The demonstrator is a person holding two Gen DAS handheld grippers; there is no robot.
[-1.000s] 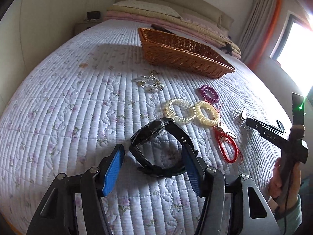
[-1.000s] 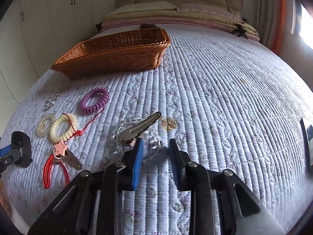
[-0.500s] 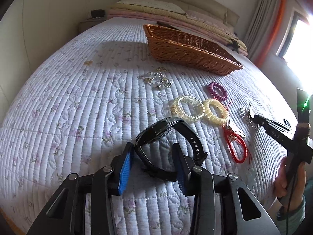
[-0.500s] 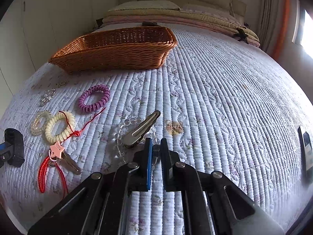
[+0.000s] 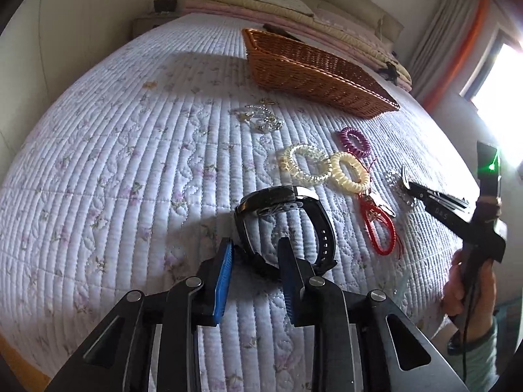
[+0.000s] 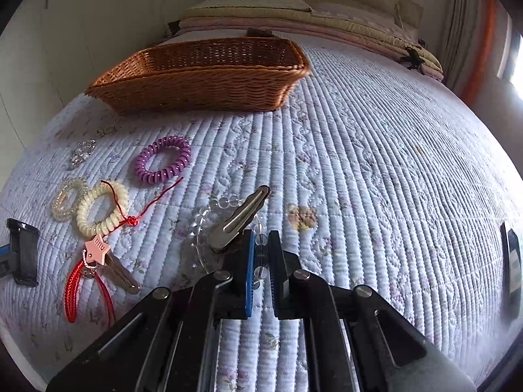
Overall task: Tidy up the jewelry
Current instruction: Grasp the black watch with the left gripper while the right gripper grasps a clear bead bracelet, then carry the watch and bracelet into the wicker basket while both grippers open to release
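Jewelry scattered across a quilted, floral-stitched bedspread (image 5: 130, 163) — coiled spiral bands in purple (image 6: 163, 160), cream (image 6: 103, 207) and clear (image 5: 305, 165), a red cord loop (image 5: 379, 228) with a pink star charm (image 6: 96, 249), a small glittery chain heap (image 5: 261, 119). Behind them, a shallow rectangular wicker basket (image 6: 202, 75), woven and amber-brown.

Left gripper (image 5: 255, 254), blue-padded, closing around the near strap of a glossy black watch (image 5: 284, 222) standing on edge; strap between the pads, contact not clear. Right gripper (image 6: 260, 254) nearly shut, pinching a string of clear round beads (image 6: 225, 202) with a flat metal hair clip (image 6: 240, 219) lying over it, just ahead of the tips.

Left wrist view alone shows the watch, plus the person's hand (image 5: 464, 287) on the right tool's handle. Right wrist view alone shows the basket's hollow inside and a dark phone-like slab (image 6: 513, 261) at the bed's right edge.
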